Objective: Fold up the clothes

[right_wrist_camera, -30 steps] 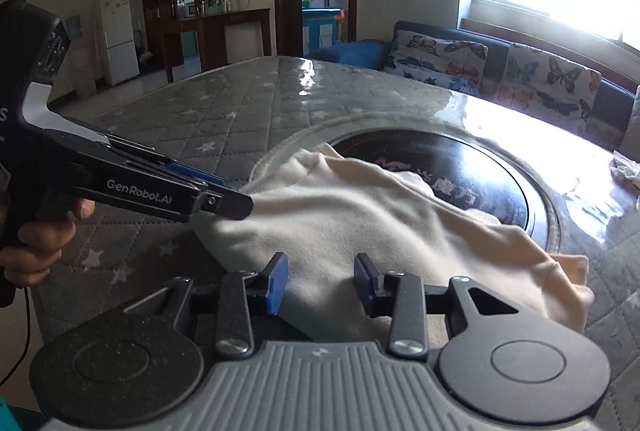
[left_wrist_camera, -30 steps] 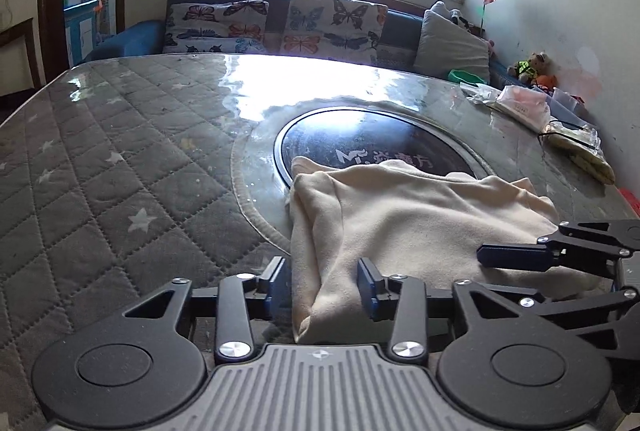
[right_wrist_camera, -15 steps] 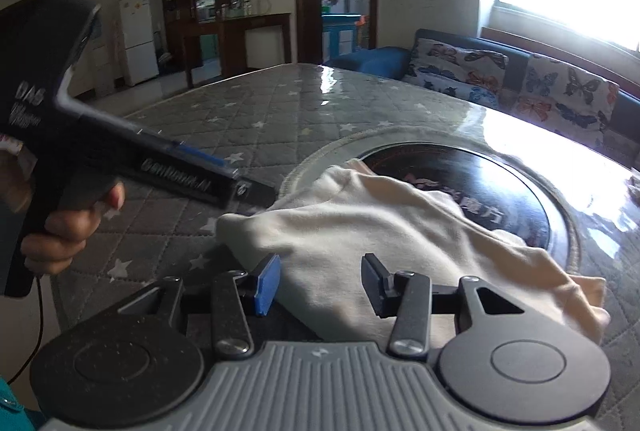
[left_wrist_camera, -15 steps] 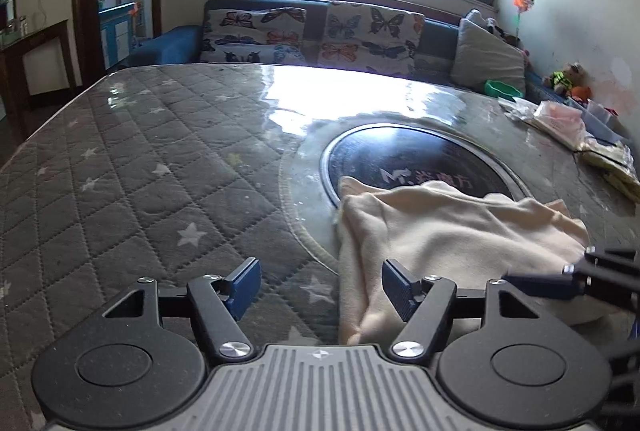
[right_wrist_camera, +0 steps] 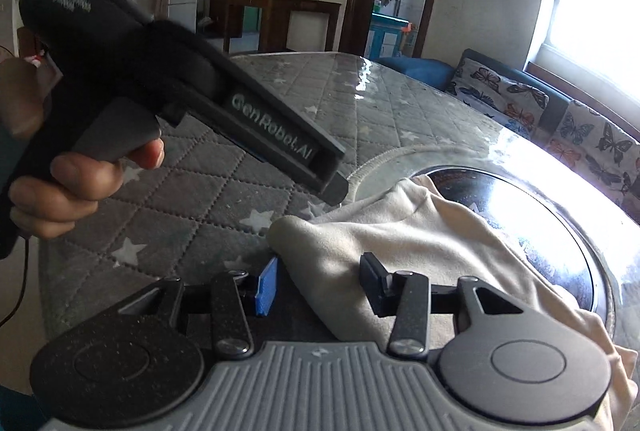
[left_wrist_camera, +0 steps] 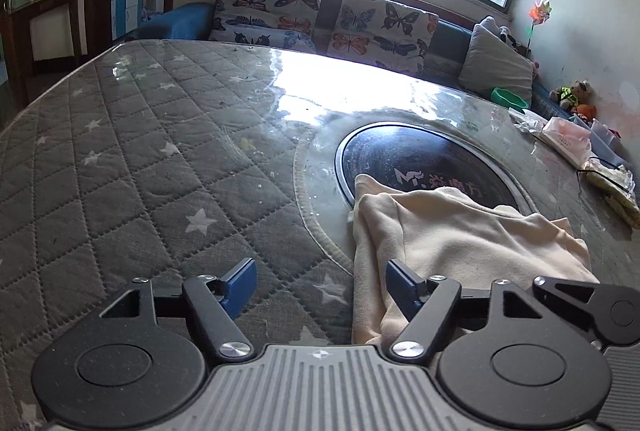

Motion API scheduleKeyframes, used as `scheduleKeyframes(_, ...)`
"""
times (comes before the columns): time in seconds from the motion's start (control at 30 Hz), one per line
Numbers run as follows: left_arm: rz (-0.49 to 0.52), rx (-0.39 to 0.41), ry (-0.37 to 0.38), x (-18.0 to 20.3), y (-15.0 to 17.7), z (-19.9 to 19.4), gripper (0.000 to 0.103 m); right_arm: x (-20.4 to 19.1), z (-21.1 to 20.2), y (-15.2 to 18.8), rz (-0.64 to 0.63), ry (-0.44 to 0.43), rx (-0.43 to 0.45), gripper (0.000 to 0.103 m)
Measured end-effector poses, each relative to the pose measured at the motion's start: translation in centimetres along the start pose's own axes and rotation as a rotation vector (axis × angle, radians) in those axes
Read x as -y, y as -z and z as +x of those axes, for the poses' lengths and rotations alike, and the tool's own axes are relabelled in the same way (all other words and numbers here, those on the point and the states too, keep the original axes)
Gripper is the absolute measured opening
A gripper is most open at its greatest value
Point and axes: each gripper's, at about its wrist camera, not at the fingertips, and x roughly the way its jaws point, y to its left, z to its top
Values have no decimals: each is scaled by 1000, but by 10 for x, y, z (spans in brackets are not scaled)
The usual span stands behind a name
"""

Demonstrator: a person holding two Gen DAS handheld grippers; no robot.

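Note:
A folded cream garment [left_wrist_camera: 460,235] lies on the table, partly over the round black glass inset [left_wrist_camera: 420,159]. My left gripper [left_wrist_camera: 320,287] is open and empty above the quilted cover, just left of the garment's near edge. My right gripper [right_wrist_camera: 316,283] is open and empty, its jaws standing apart above the garment's near corner [right_wrist_camera: 400,239]. In the right wrist view the left gripper's body [right_wrist_camera: 200,99] and the hand holding it fill the upper left. Part of the right gripper [left_wrist_camera: 592,307] shows at the right edge of the left wrist view.
The table has a grey star-quilted cover [left_wrist_camera: 120,171] under clear plastic. Plastic bags and packets [left_wrist_camera: 580,147] lie at its far right edge. A sofa with butterfly cushions [left_wrist_camera: 328,19] stands behind. A dark sideboard [right_wrist_camera: 280,15] stands farther off.
Both grippers have opened wider and pulled back and up from the garment. The left gripper has shifted left, off the cloth, and the garment lies released on the table.

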Motion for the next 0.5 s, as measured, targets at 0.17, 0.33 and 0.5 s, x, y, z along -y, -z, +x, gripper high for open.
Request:
scheduleKeyframes(0.17, -39, -24, 61, -2, -7, 2, 74, 7, -3, -1, 50, -7, 21, 20)
scheduleKeyframes(0.33, -126, -55, 152, -3, -16, 3, 76, 28, -15, -3, 200, -68, 59, 15)
scheduleKeyframes(0.5, -192, -100, 215, 3, -23, 12, 76, 45, -31, -4, 300, -117, 113, 12)
